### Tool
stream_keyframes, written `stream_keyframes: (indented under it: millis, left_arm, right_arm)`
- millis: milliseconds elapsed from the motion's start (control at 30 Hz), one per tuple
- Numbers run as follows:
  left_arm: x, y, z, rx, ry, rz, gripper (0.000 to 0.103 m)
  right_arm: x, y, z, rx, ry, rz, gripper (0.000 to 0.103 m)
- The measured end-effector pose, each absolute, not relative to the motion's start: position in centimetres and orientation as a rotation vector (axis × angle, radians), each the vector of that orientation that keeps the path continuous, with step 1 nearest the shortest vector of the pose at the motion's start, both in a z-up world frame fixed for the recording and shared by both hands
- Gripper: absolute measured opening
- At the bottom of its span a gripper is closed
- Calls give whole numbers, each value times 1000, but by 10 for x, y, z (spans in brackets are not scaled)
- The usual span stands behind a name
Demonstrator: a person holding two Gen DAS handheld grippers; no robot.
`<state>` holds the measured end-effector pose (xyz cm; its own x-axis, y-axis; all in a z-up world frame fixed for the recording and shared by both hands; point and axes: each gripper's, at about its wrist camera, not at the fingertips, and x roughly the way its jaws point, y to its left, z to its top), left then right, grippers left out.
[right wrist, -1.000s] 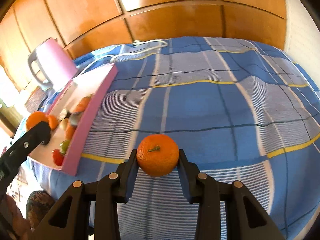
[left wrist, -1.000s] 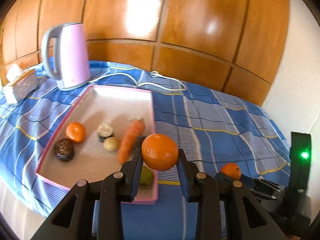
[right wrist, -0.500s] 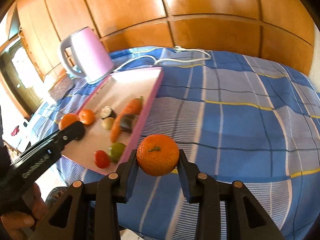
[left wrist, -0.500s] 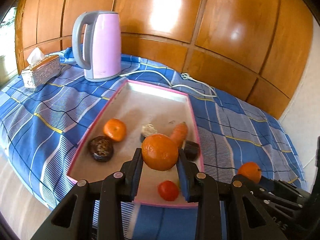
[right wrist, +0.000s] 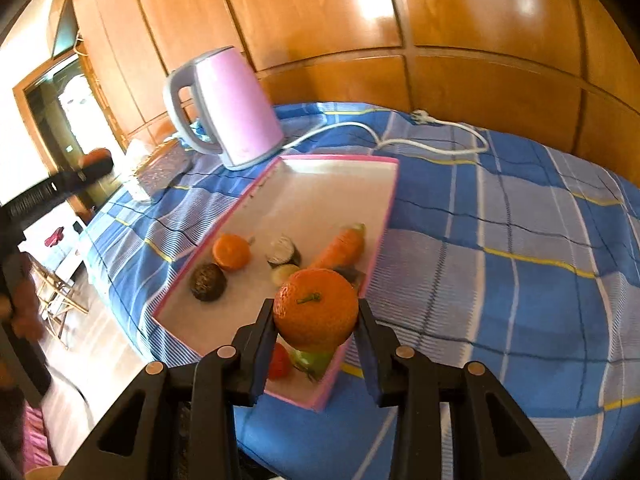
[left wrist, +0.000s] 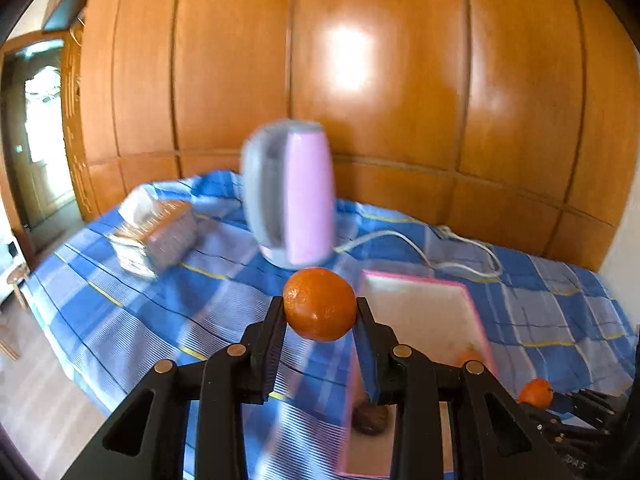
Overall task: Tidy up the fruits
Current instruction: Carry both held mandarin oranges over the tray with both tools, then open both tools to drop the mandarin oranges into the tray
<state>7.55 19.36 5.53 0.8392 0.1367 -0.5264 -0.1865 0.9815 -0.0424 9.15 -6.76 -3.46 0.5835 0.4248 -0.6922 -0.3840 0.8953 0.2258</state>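
The left hand-held gripper (left wrist: pixel 320 312) squeezes an orange (left wrist: pixel 320 304). Behind it stands a pink kettle (left wrist: pixel 294 194). A pink tray (left wrist: pixel 432 320) lies to its right.

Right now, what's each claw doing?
Left gripper shut on orange tangerine. Right gripper shut on stemmed tangerine, over pink-rimmed tray. Nothing blocking.

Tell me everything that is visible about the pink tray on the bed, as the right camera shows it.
The tray is a long shallow rectangle with a pink rim and a pale, whitish floor; it looks like card or plastic. It lies flat on the blue checked cloth, its far end close to the pink kettle. The far half is bare. The near half holds a mandarin, a carrot, a dark round fruit and some smaller pieces.
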Motion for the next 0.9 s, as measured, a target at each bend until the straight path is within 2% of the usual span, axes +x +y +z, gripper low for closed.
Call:
stream_keyframes:
  millis: [100, 400, 900]
  left_arm:
    - [70, 201, 46, -136, 562, 165, 33]
    - [74, 137, -46, -232, 750, 12, 33]
    - [97, 125, -76, -257, 842, -20, 34]
  right_arm:
    - [95, -55, -35, 52, 818, 488, 38]
    - [89, -43, -49, 16, 846, 503, 38]
    - [116, -28, -65, 10, 899, 523, 39]
